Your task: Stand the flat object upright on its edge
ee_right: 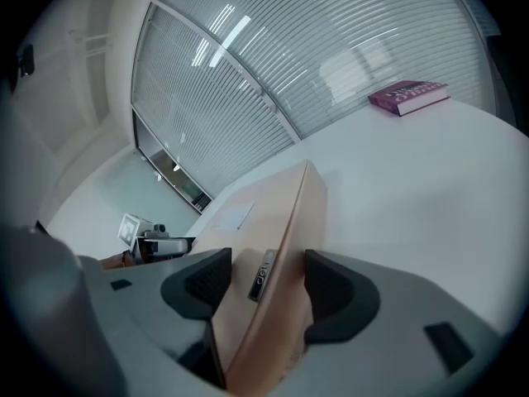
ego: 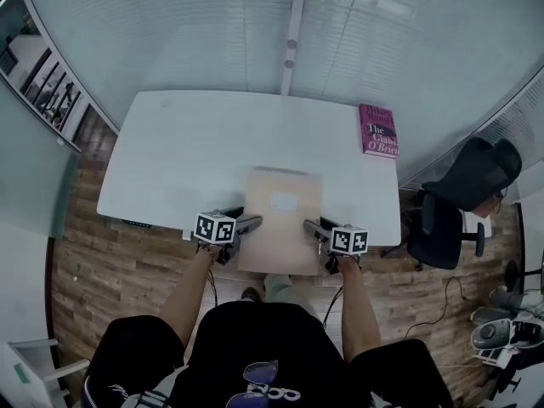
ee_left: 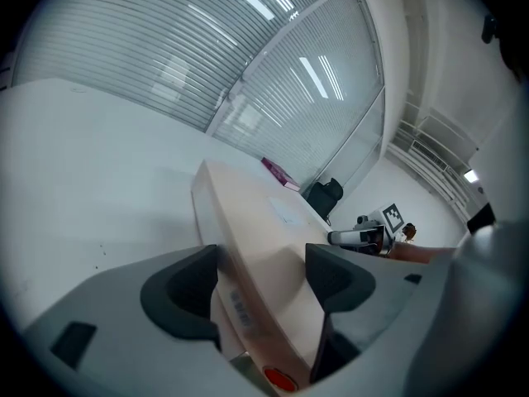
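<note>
A flat tan cardboard box [ego: 282, 219] with a white label lies on the white table [ego: 187, 151], its near end hanging over the front edge. My left gripper [ego: 252, 222] is at the box's near left corner. In the left gripper view its jaws [ee_left: 260, 284] stand wide, with the box's [ee_left: 264, 238] left edge between them. My right gripper [ego: 311, 226] is at the near right corner, and its jaws [ee_right: 267, 279] straddle the right edge of the box [ee_right: 277, 213]. Neither pair of pads visibly squeezes the box.
A magenta book [ego: 379, 130] lies flat at the table's far right corner. A black office chair [ego: 459, 202] stands right of the table on the wooden floor. Glass walls with blinds run behind the table. The person stands at the front edge.
</note>
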A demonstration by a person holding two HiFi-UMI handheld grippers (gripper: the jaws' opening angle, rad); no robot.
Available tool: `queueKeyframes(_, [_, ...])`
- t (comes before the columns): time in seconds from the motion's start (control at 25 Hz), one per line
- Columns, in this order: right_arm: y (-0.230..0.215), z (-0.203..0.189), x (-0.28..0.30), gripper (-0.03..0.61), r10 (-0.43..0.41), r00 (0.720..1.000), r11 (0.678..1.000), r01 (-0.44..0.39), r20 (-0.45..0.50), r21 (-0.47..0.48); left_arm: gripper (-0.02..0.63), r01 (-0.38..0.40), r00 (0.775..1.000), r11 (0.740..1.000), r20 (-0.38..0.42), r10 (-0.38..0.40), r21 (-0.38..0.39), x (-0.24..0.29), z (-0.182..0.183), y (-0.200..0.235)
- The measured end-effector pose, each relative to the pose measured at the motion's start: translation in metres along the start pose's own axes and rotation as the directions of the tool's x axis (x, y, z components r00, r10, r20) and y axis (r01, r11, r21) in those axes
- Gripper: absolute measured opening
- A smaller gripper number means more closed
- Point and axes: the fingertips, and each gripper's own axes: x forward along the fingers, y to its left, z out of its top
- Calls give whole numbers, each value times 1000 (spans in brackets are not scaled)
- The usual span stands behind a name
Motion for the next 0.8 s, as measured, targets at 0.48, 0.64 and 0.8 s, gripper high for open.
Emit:
queueKeyframes(0.48, [3,6,-1,288,-5,1000,999,4,-11,-32,331,-25,1000,1000,9,25,5,-2,6,0])
queueKeyframes(0.64, [8,11,-4,288,-5,1000,998,5,-12,-55,324,-40,999,999,32,40,19,-8,18,-5])
queueKeyframes(0.8, [20,26,-10,287,-8,1000,995,9,15,-97,301,-41,997,999,74,39,30,-14,35,-11])
